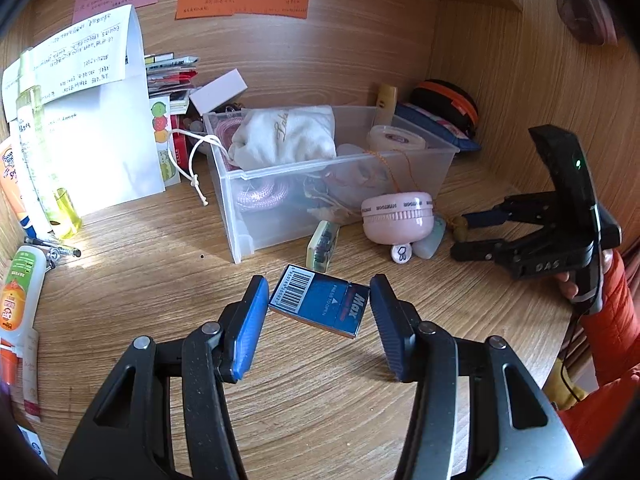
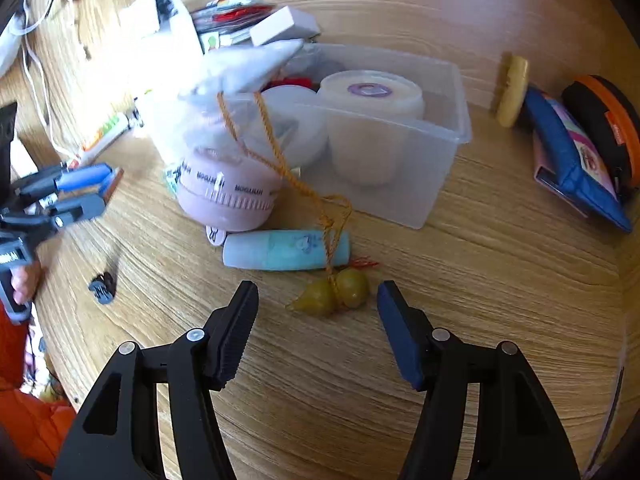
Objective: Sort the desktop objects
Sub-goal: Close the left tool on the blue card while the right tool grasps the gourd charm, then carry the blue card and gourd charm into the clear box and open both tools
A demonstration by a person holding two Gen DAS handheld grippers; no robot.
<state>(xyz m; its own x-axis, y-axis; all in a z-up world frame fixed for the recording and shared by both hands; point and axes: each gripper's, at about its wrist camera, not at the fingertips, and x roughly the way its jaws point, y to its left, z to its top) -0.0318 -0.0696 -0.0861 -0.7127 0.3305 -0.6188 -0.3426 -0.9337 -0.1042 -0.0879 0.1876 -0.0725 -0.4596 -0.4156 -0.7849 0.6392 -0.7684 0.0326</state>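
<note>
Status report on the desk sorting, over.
Left tool shut on blue Max box. Right tool open around gourd charm. Charm's cord draped over pink timer.

Bin (image 1: 420,168) contents murky through plastic, sticky notes (image 1: 242,0) unreadable, left tool (image 2: 80,192) blurred

Strong daylight comes from the left in both views. In the left wrist view it blows out the white paper bag (image 1: 100,136) and leaves a bright patch on the wooden desk (image 1: 168,240) — the clear plastic bin (image 1: 340,184) casts a soft shadow toward the lens. That view is sharp at centre. The right wrist view is smeared by motion, most at its left, where the pink round case (image 2: 228,196) and bag dissolve into glare. Both frames bend heavily at the rim — dark vignette fills the corners.
</note>
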